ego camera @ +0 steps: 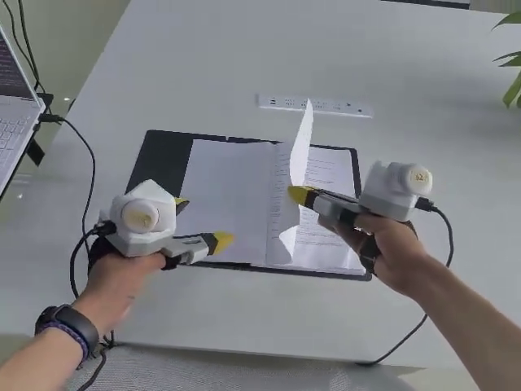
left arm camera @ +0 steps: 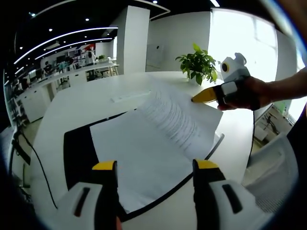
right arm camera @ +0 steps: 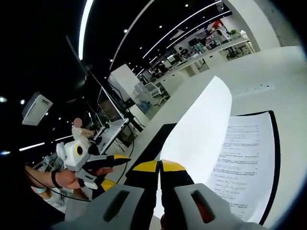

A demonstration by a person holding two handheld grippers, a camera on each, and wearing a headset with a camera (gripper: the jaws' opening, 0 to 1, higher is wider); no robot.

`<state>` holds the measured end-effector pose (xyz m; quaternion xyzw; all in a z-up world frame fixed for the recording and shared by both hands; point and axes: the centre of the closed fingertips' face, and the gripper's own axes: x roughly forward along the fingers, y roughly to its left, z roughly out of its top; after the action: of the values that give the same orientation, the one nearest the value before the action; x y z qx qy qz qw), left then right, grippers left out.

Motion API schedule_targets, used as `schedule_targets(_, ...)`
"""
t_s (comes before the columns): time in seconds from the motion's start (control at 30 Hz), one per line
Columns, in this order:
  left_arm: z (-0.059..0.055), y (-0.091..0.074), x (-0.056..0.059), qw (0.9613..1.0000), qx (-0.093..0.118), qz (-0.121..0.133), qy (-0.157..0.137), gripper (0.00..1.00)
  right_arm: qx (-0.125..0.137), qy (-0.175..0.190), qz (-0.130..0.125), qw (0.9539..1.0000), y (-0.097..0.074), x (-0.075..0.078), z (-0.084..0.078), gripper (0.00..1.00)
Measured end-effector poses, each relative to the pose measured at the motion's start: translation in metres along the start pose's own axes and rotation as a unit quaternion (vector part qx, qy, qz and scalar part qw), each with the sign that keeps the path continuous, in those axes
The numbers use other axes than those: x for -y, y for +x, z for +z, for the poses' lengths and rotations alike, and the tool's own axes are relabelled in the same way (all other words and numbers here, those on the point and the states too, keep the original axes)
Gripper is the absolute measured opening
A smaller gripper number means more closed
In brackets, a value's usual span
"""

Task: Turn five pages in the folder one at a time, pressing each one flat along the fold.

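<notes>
Toward the near edge of the tabletop [ego camera: 244, 49], the black folder [ego camera: 163, 155] lies open. The right claw [ego camera: 299, 194] is closed on one page [ego camera: 301, 155], holding it upright above the fold. The left claw [ego camera: 203, 221] is open, jaws apart, over the folder's near-left corner.

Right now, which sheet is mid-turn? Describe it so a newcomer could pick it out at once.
On the white table lies an open black folder. Near its fold, one white page stands up on edge, pinched by the yellow-tipped fingers of the right gripper. The other sheets lie flat; this one alone is raised.
</notes>
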<state>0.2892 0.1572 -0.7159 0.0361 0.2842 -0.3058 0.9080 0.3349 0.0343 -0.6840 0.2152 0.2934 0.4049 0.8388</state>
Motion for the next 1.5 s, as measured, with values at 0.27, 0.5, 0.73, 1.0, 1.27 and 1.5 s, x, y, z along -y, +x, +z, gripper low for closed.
schedule_targets(0.27,-0.003,-0.016,-0.002,0.9999,0.003,0.01,-0.006,0.63,-0.01,-0.004,0.018,0.9998,0.018,-0.016,-0.004,0.0)
schedule_targets(0.5,-0.005,-0.026,-0.005,0.9998,0.008,0.015,-0.014,0.63,-0.027,-0.018,0.039,0.9987,0.04,-0.034,-0.011,0.0)
schedule_targets(0.73,-0.007,-0.034,-0.012,0.9996,0.011,0.02,-0.018,0.63,-0.049,-0.019,0.053,0.9973,0.063,-0.044,-0.023,0.0)
schedule_targets(1.0,-0.014,-0.037,-0.026,0.9991,0.016,0.023,-0.03,0.63,-0.068,-0.013,0.068,0.9953,0.09,-0.056,-0.034,0.0)
schedule_targets(1.27,-0.022,-0.039,-0.025,0.9988,0.012,0.026,-0.039,0.62,-0.093,0.006,0.076,0.9927,0.123,-0.064,-0.055,0.0)
schedule_targets(1.5,-0.033,-0.037,-0.034,0.998,0.01,0.031,-0.055,0.62,-0.115,0.043,0.065,0.9903,0.148,-0.054,-0.078,0.0)
